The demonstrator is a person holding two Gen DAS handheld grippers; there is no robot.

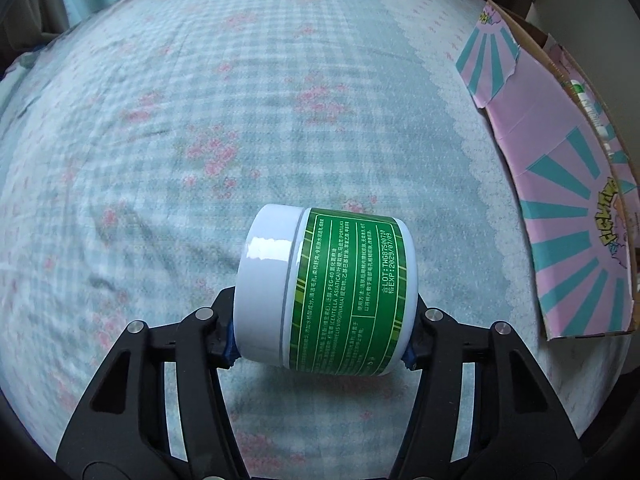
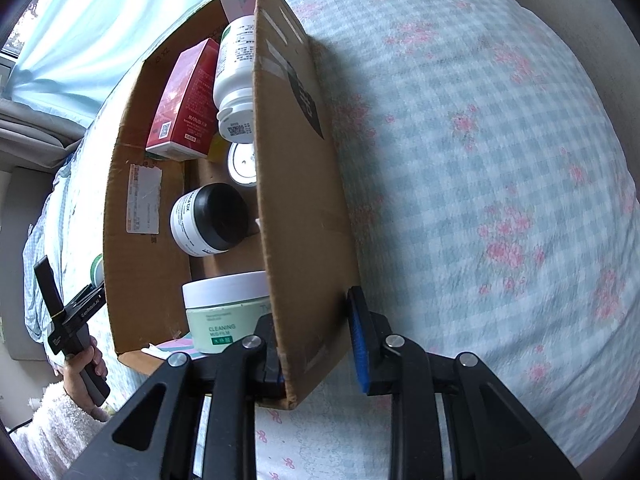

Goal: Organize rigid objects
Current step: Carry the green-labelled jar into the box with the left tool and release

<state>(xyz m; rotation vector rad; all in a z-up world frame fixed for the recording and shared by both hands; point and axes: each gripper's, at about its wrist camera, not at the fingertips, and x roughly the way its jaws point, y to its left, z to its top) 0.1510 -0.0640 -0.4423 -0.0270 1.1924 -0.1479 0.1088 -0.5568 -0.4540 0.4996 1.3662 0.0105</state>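
Checked bedding (image 1: 200, 120) surrounds the cardboard box (image 2: 304, 200), which already holds several jars and a red carton (image 2: 184, 100). Beside the box, the left gripper (image 1: 324, 332) pinches a green-labelled jar (image 1: 328, 292), not yet packed. The right gripper (image 2: 316, 344) stands spread astride the box's wall.

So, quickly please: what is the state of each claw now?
Left claw: closed on the green-label jar.
Right claw: open, straddling the cardboard box wall.
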